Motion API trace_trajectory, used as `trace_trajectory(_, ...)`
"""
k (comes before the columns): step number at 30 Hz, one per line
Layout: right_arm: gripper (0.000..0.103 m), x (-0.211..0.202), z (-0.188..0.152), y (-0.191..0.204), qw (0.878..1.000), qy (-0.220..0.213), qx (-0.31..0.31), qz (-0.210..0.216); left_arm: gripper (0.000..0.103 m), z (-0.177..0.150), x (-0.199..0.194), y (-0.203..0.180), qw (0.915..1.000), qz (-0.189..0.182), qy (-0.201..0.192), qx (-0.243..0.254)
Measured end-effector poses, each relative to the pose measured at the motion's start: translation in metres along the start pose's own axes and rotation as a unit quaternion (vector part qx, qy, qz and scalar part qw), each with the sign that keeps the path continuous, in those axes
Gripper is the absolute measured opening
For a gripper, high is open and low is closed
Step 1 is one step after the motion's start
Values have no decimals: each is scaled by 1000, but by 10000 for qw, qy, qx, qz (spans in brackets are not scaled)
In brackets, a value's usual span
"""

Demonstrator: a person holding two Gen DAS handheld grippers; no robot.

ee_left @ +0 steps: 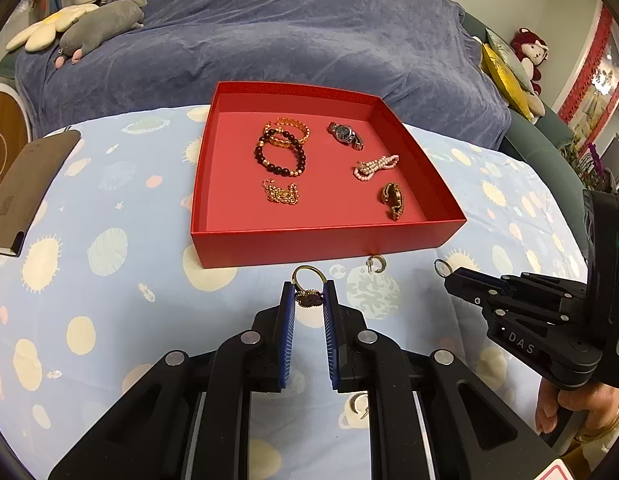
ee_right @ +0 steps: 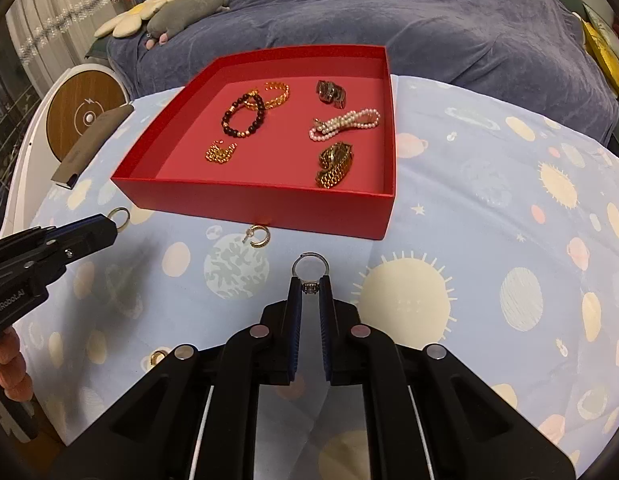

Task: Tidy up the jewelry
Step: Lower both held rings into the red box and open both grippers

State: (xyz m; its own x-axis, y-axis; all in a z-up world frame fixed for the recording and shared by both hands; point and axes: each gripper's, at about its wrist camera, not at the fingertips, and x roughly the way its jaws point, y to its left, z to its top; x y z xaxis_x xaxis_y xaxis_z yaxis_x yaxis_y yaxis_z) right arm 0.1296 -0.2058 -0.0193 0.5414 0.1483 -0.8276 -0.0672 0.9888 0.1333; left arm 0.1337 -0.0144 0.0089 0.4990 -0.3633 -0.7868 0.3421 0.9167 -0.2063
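Left gripper clamped on a gold ring with a dark clover face; band loop sticks out past the tips, face pinched between the blue pads. Right gripper clamped on a silver ring the same way: stone between the pads, band loop forward. Both held just above the counter, short of the red box.

Key relation: box lies straight ahead of both grippers, near wall broadside to them. Left ring sits roughly opposite the wall's middle; right ring opposite its right half. Neither over the rim yet. About equal reach, no clear nearer arm judging from these views. Coming move probably forward and up over the near wall, then release onto the box floor.

Free floor in the near-centre strip, between the gold chain pile on the left and the gold watch on the right. Further back: dark bead bracelet, gold bangle, steel watch, pearl strand.

Still loose on the counter: one hoop earring just in front of the near wall, between the two grippers; another earring under the left gripper, partly hidden.

Risk: rings held only by their faces, could twist on release.
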Motion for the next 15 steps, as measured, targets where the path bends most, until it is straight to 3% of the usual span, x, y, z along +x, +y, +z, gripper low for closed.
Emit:
trace_trajectory(7, 8, -36, 30, 2, 9985, -518, 113, 161, 12, 23, -15, -3, 9995, -38, -324, -56)
trace_trajectory(15, 8, -35, 60, 3, 9965, -755, 270, 219, 12, 56, -15, 1, 9977, 89, -652, -187)
